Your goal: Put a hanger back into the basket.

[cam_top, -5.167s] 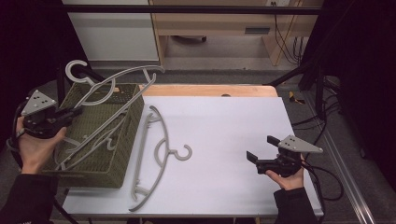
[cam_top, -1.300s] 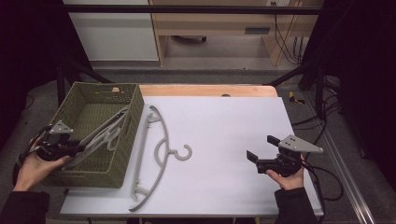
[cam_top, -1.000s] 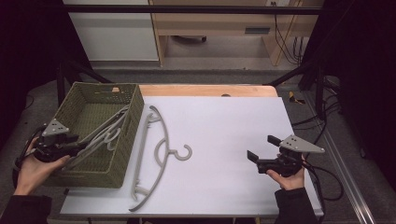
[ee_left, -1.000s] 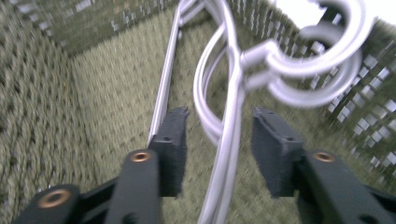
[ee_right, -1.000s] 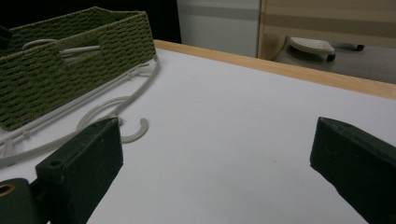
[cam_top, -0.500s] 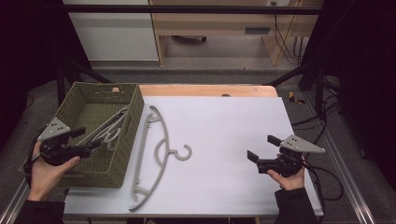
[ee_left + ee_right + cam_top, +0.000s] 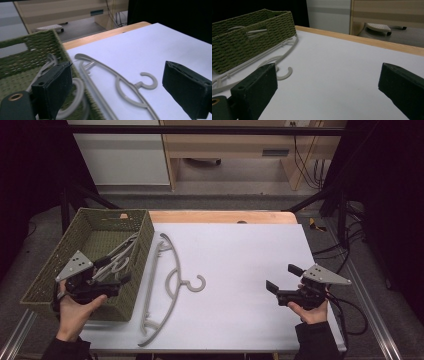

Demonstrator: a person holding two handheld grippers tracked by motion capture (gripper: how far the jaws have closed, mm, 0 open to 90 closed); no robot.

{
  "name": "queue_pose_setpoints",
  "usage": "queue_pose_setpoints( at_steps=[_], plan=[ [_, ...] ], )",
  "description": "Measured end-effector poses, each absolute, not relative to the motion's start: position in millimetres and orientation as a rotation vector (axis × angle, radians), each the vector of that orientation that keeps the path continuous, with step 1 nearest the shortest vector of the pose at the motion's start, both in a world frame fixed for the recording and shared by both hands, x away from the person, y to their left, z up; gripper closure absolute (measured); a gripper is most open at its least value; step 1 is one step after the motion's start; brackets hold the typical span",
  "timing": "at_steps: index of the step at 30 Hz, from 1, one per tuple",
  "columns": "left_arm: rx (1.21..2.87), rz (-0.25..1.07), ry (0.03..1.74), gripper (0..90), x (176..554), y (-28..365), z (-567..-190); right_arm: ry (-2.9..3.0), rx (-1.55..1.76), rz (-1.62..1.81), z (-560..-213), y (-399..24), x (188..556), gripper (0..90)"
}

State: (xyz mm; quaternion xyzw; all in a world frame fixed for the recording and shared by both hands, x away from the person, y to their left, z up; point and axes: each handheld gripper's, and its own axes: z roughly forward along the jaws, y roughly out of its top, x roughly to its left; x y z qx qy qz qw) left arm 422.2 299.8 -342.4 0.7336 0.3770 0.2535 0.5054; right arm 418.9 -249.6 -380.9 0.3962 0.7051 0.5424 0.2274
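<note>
- We see a white table (image 7: 240, 270), smooth and matte, with a wooden strip along its far edge.
- At nine o'clock on it sits a woven olive basket (image 7: 142, 240), rectangular and rough-textured.
- A thin grey plastic hanger (image 7: 172, 270) lies flat just beside the basket's right wall, long axis running twelve to six, hook pointing to three o'clock.
- More grey hangers (image 7: 117, 257) lie inside the basket.
- Our left gripper (image 7: 117, 282) hovers over the basket's near end, jaws just spread and released, the basket hangers just at eleven o'clock of it.
- Our right gripper (image 7: 281, 281) rests at four o'clock, jaws wide, gripping nothing.
</note>
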Motion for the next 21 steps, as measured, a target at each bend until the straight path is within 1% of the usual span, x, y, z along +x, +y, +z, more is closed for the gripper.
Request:
queue_pose_setpoints(
  at_steps=[6,15,21],
  plan=[
    [1.782,0.587,0.882,9.1,417,278,-351,1.942,1.093,1.492,-381,-249,419,2.4],
    [1.865,0.549,0.858,9.0,415,245,-371,1.950,1.090,1.489,-382,-247,418,2.4],
    [1.917,0.487,0.837,9.1,416,227,-386,1.951,1.095,1.487,-383,-247,419,2.3]
  ],
)
